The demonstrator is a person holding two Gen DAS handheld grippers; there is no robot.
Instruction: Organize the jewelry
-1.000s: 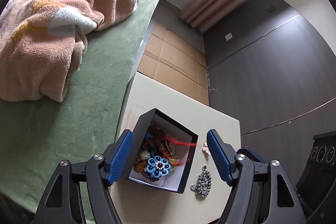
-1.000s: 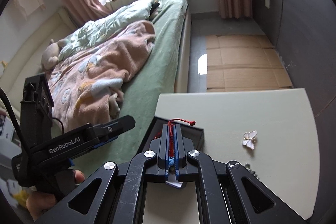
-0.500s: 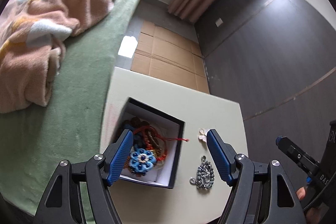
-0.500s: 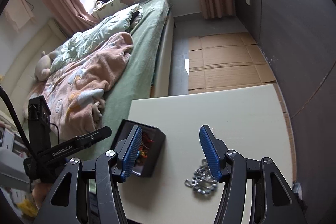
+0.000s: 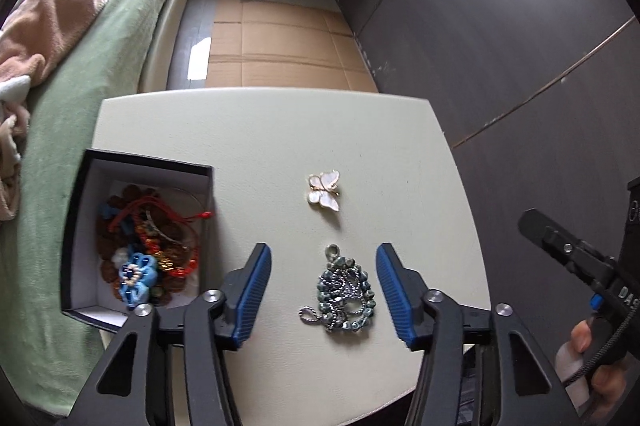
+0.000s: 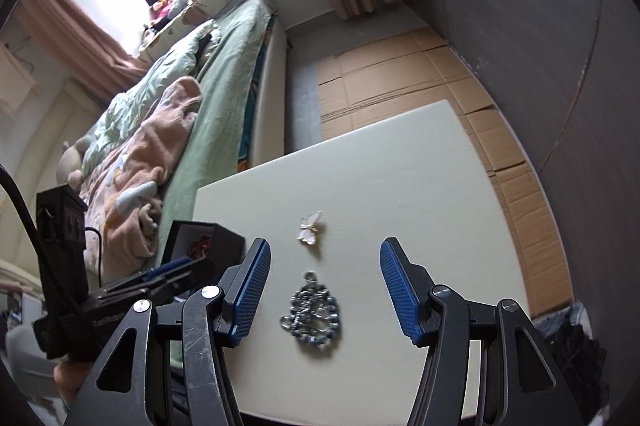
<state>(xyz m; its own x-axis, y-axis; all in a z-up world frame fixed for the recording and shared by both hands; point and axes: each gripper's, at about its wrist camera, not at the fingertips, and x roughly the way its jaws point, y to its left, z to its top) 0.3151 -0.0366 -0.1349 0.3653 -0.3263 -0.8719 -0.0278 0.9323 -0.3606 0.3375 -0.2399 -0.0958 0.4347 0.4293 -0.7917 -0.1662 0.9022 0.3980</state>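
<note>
A grey beaded chain lies in a heap on the pale table, and a white butterfly brooch rests just beyond it. My left gripper hovers over the chain with its jaws closing, the pads clear of the beads. To the left stands a black box holding red cord, beads and a blue flower piece. In the right wrist view my right gripper stands open above the same chain, the brooch ahead and the box at left.
A bed with a green sheet and a peach blanket runs along the table's left side. Cardboard covers the floor beyond the table. A dark wall panel stands to the right.
Both grippers swung right from the box to above the chain. The right gripper, shut on a red cord, opened and left the cord in the box. The left gripper's jaws narrowed.
</note>
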